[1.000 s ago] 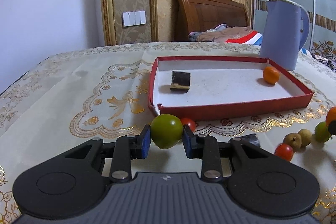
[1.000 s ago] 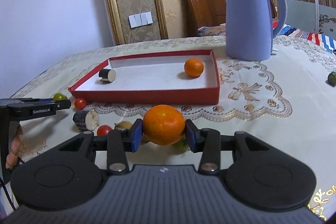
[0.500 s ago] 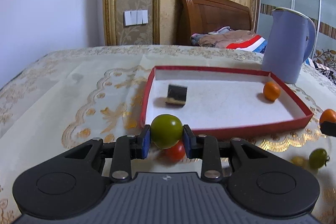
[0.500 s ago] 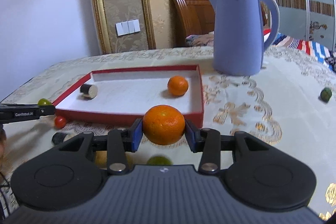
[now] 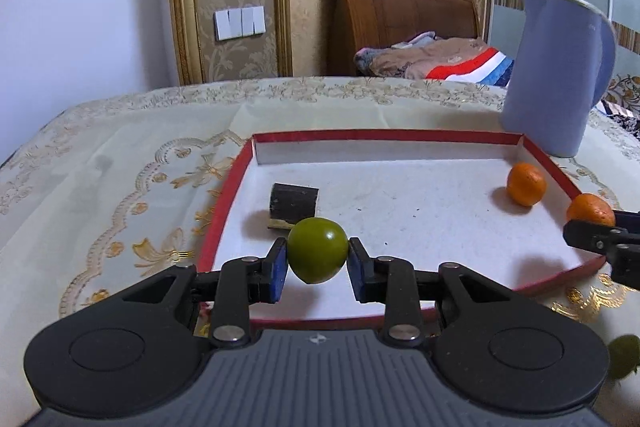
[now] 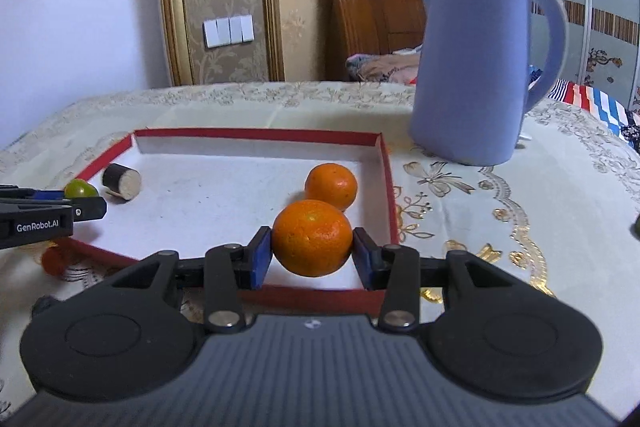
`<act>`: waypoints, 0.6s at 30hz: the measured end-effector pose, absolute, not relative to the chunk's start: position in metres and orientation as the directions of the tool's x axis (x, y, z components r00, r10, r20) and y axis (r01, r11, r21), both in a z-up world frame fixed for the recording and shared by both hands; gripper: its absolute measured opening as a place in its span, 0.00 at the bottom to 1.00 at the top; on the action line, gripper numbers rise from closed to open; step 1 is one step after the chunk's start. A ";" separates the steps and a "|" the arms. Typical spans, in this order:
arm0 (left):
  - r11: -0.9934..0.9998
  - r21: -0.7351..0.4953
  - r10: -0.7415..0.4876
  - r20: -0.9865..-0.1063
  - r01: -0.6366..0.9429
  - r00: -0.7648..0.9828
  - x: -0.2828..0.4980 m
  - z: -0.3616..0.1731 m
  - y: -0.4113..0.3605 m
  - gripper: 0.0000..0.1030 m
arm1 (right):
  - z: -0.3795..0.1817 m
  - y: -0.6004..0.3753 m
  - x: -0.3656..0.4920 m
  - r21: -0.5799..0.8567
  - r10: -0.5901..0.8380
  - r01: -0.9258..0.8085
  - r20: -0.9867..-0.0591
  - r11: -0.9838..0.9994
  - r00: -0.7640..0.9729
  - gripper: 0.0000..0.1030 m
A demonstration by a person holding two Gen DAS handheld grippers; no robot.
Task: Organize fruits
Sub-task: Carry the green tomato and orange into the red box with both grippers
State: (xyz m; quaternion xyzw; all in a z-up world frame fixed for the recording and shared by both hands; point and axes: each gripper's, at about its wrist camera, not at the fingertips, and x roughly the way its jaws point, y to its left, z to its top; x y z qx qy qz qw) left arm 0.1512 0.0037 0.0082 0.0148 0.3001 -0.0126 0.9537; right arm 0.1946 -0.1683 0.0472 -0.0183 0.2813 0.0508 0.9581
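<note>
"GenRobot.AI" on left claw (image 6: 86,207).

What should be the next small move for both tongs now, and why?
Probably lower both and open. The left tongs hold the green fruit and the right tongs hold the orange, both already over the red tray, where another orange lies.

A tall blue kettle (image 6: 476,67) stands near the tabletop's (image 5: 120,163) far right edge, on a cream cloth with gold embroidery. Behind it there's a wooden headboard (image 5: 400,11), a striped blanket (image 5: 460,65), and a white wall switch (image 5: 239,23).
</note>
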 end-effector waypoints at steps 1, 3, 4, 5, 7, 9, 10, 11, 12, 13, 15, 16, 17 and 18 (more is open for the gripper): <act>0.999 0.022 -0.012 -0.578 0.030 0.816 0.155 0.007 0.003 0.30 | 0.045 -0.167 0.201 -0.013 0.080 -0.103 -0.546 0.995 0.834 0.39; 1.000 0.017 -0.005 -0.592 0.019 0.806 0.163 0.003 0.004 0.30 | 0.041 -0.166 0.210 -0.018 0.071 -0.097 -0.560 0.995 0.825 0.39; 1.000 0.017 -0.002 -0.599 0.015 0.801 0.166 0.002 0.004 0.30 | 0.038 -0.166 0.215 -0.018 0.067 -0.093 -0.568 0.995 0.820 0.39; 1.000 0.017 0.005 -0.603 0.008 0.798 0.169 0.001 0.005 0.30 | 0.036 -0.166 0.220 -0.016 0.064 -0.089 -0.577 0.996 0.814 0.39; 1.000 0.015 0.014 -0.612 -0.006 0.791 0.175 -0.001 0.006 0.30 | 0.032 -0.166 0.228 -0.016 0.056 -0.081 -0.590 0.997 0.806 0.39; 1.000 0.004 0.012 -0.620 -0.012 0.784 0.179 -0.003 0.008 0.30 | 0.030 -0.166 0.235 -0.021 0.047 -0.075 -0.598 0.997 0.800 0.39; 1.000 0.001 0.017 -0.623 -0.020 0.782 0.182 -0.004 0.009 0.30 | 0.030 -0.166 0.239 -0.019 0.045 -0.071 -0.603 0.997 0.796 0.39; 1.000 0.000 0.024 -0.622 -0.030 0.782 0.184 -0.004 0.011 0.30 | 0.030 -0.168 0.241 -0.011 0.047 -0.068 -0.605 0.998 0.795 0.39; 0.999 0.005 0.029 -0.623 -0.034 0.781 0.185 -0.005 0.011 0.30 | 0.031 -0.169 0.243 -0.008 0.046 -0.065 -0.606 0.998 0.794 0.39; 0.999 0.011 0.034 -0.625 -0.035 0.780 0.187 -0.006 0.011 0.30 | 0.031 -0.169 0.246 -0.017 0.039 -0.062 -0.611 0.998 0.791 0.39; 0.999 0.020 0.042 -0.621 -0.038 0.783 0.190 -0.006 0.010 0.30 | 0.031 -0.170 0.252 -0.018 0.038 -0.062 -0.614 0.998 0.788 0.39; 0.999 0.025 0.046 -0.620 -0.039 0.783 0.191 -0.006 0.009 0.30 | 0.031 -0.170 0.253 -0.014 0.042 -0.064 -0.616 0.998 0.786 0.39; 0.999 0.027 0.049 -0.619 -0.041 0.784 0.192 -0.006 0.009 0.30 | 0.031 -0.170 0.255 -0.016 0.044 -0.069 -0.621 0.997 0.783 0.39; 0.999 0.032 0.052 -0.617 -0.041 0.785 0.193 -0.007 0.008 0.30 | 0.031 -0.169 0.257 -0.016 0.046 -0.071 -0.623 0.997 0.781 0.39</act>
